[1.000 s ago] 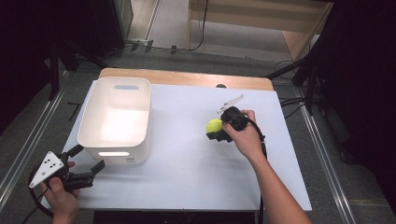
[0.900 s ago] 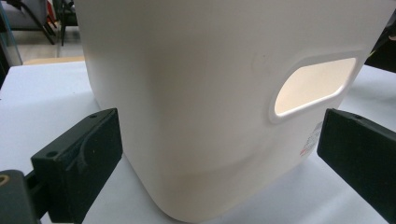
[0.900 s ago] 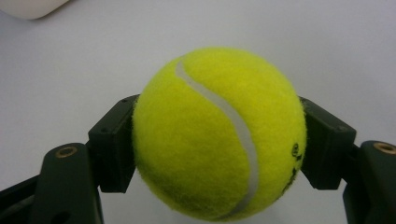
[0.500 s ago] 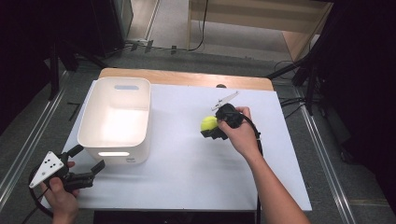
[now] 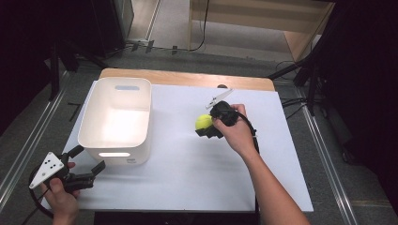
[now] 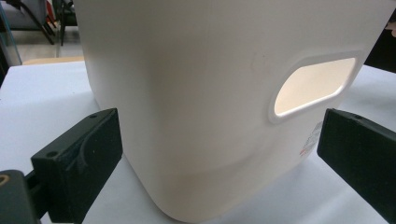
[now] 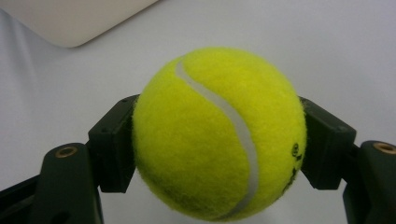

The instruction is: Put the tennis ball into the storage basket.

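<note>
— Ball status?
— Clamped in the right gripper, right of the white bin.
— Left gripper?
— Jaws wide (nothing held), facing the bin's near wall.

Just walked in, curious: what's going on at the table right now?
Right hand-held gripper shut on tennis ball. Left hand-held gripper open, facing white bin. Path to the bin looks clear.

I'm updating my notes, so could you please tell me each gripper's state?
Left gripper: open, holding nothing.
Right gripper: closed on the tennis ball.
</note>
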A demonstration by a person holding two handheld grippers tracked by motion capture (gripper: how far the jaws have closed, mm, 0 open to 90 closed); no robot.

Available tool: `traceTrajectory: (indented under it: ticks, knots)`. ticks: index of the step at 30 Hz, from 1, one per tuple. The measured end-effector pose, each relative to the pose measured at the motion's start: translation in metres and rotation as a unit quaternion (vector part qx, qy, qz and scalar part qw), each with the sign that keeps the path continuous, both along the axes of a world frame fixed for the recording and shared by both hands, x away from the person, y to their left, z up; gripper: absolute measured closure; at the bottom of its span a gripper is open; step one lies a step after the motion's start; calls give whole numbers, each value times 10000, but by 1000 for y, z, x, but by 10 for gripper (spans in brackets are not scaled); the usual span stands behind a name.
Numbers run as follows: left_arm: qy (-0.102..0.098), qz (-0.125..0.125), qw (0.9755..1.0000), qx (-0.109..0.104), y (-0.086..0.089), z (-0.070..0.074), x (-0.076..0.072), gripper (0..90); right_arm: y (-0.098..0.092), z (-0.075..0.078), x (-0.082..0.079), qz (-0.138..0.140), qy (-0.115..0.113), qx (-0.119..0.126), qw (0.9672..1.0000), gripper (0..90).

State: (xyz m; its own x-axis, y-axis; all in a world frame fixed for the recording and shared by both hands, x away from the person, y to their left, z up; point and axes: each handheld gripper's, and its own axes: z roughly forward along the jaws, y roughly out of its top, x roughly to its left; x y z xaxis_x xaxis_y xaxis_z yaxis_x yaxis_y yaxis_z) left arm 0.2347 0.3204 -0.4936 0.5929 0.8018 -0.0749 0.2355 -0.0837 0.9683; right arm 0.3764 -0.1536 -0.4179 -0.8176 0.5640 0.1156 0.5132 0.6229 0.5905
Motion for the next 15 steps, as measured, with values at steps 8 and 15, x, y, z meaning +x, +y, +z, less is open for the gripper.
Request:
traceTrajectory:
  ticks: [8, 15]
  knots:
    - [3, -2, 10000, 0, 0, 0, 0, 2, 10, 4, 1, 131, 10, 54, 9999, 238]
    - [2, -7, 10000, -1, 0, 0, 0, 2, 16, 8, 2, 200, -9, 75, 9998, 238]
